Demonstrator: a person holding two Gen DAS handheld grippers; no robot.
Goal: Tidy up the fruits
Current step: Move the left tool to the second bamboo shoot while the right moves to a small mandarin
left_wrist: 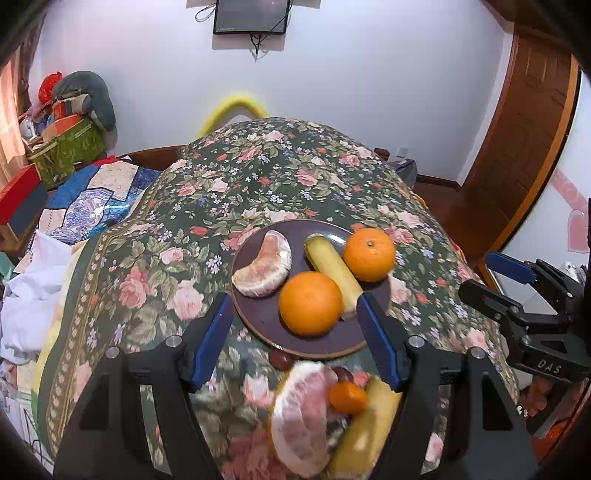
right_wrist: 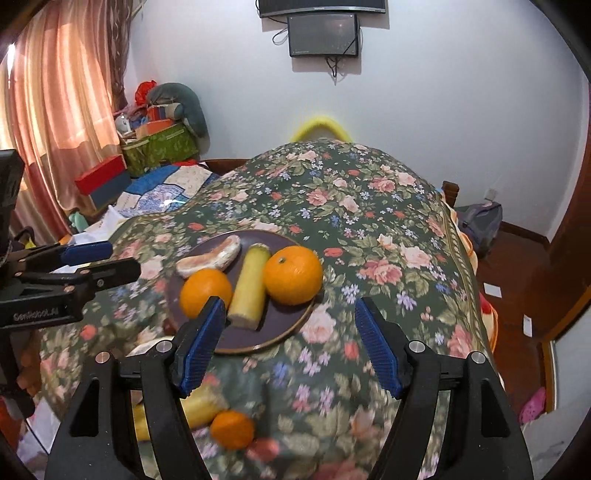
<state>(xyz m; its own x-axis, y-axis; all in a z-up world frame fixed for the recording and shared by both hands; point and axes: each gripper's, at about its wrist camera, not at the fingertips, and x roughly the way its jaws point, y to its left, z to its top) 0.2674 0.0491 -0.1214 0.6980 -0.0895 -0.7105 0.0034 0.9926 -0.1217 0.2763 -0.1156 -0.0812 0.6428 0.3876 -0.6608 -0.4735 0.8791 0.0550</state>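
A dark round plate (left_wrist: 258,317) sits on a table with a flowery cloth (left_wrist: 258,177). On the plate there are four pieces of fruit: two big oranges, one near (left_wrist: 310,303) and one at the far right edge (left_wrist: 369,254), one yellow stick of fruit (left_wrist: 334,271) lying between them, and one peeled pomelo piece (left_wrist: 264,267) on the left side. More fruit lies on the cloth in front of the plate: one more peeled pomelo piece (left_wrist: 301,410), one small orange (left_wrist: 348,397), one more yellow piece (left_wrist: 365,435) and some small dark red fruits (left_wrist: 282,360), too blurry to count. The left gripper (left_wrist: 295,339) has its blue pads apart with nothing in them, and so does the right gripper (right_wrist: 290,343). The right gripper's side says "DAS" in the left view, and the left gripper's side says "GenRobot.AI" in the right view. One dark screen (left_wrist: 251,16) hangs on the wall.
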